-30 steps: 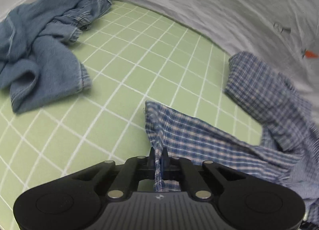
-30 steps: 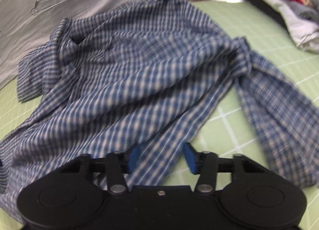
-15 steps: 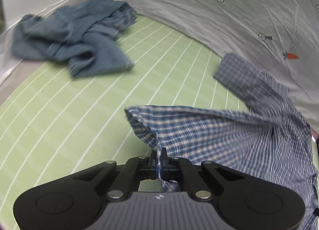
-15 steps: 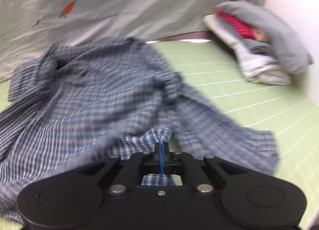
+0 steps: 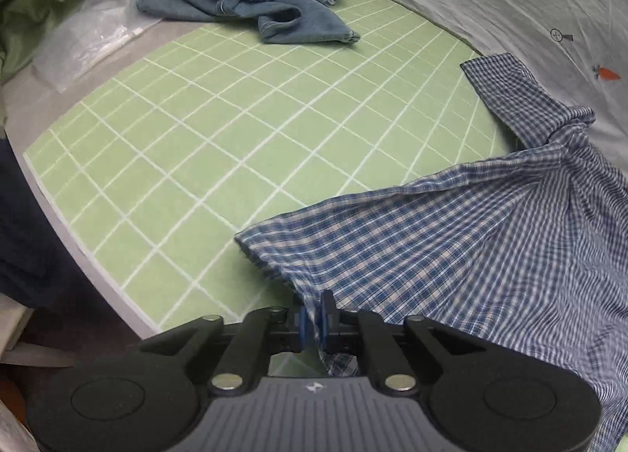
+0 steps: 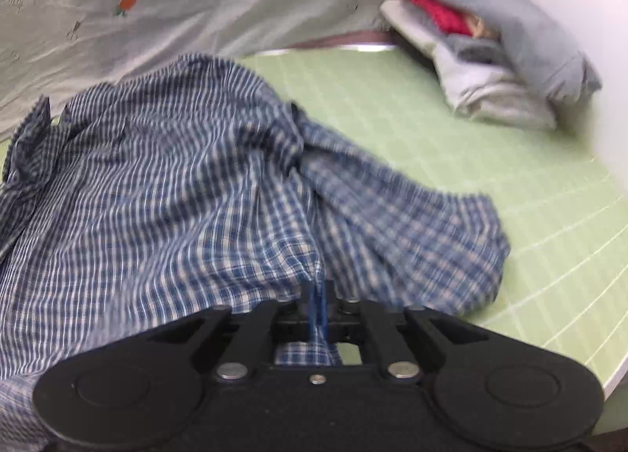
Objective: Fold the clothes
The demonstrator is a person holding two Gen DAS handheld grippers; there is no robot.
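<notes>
A blue-and-white plaid shirt lies on the green grid mat, pulled taut along its hem towards the mat's near edge. My left gripper pinches a corner of that hem between its blue pads; its jaws are opening slightly, with cloth still pressed between them. In the right wrist view the shirt bunches up in front, blurred. My right gripper grips another part of the hem, its jaws also opening a little around the cloth.
Crumpled jeans lie at the mat's far left. A stack of folded clothes sits at the far right. A grey printed sheet runs along the back. A plastic bag and green cloth lie left; the mat's edge is near.
The right gripper closed on the shirt's hem. Both grippers pulled the shirt back towards the near edge, the left one sweeping sideways, so the hem stretched out.
</notes>
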